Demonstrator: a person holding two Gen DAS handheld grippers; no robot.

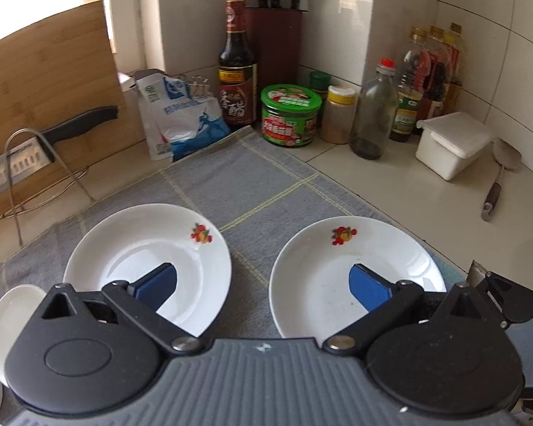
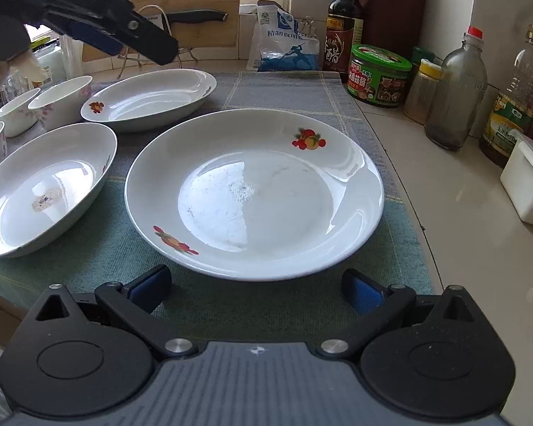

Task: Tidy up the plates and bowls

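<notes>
Left gripper point(image 1: 263, 285): jaws spread wide, holding nothing; it hangs above the cloth point(image 1: 252, 177), one blue pad over each of two dishes.
Left-view dishes: a deep plate point(image 1: 124, 241) lies under the left pad and a second deep plate point(image 1: 383, 252) under the right pad, with a strip of cloth between them. A small white bowl point(image 1: 7, 323) sits at the gripper's far left edge.
Right gripper point(image 2: 256, 289): jaws fully apart, empty, low over the cloth point(image 2: 284, 88).
Large plate point(image 2: 254, 191): flat on the cloth, directly ahead of the right gripper, its near rim between the two pads but not touching them.
Deep dishes: one point(image 2: 42, 191) lies ahead and left of the right gripper; another point(image 2: 149, 99) lies beyond it.
Cups point(image 2: 62, 101): grouped at far left.
Jars and bottles point(image 2: 455, 96): ahead and right, on the bare counter.
</notes>
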